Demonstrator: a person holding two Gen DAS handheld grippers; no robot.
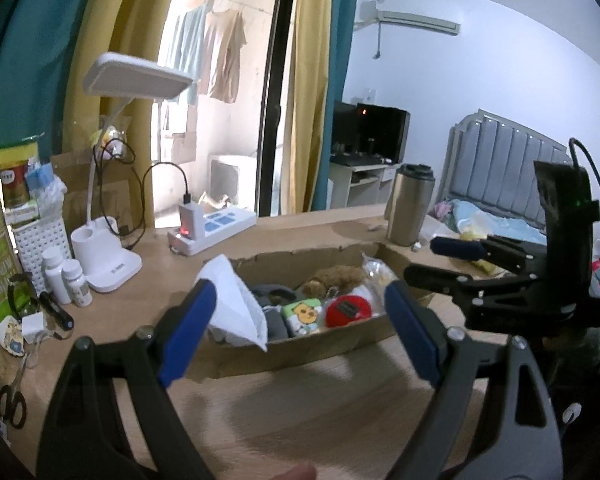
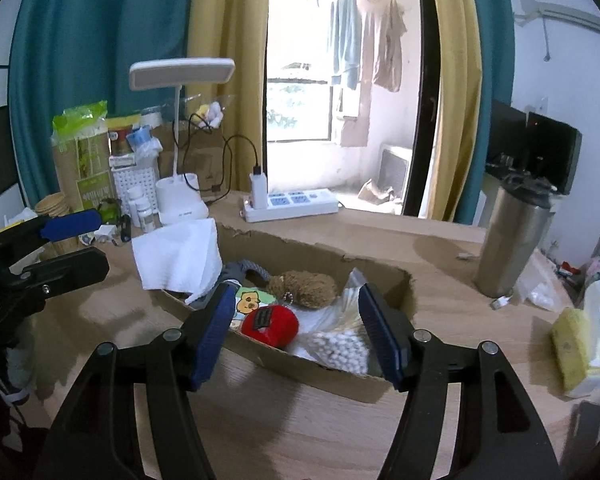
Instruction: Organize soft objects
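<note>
Both the left gripper (image 1: 300,320) and right gripper (image 2: 296,332) hang open and empty before the box (image 2: 300,372), already holding soft toys; a yellow sponge (image 2: 572,344) waits far right.

We see white letters on the tall green bag (image 2: 87,168), but they are too blurry for us to read. The lamp base (image 1: 116,266) has a small gray mark, and we cannot read it either.
</note>
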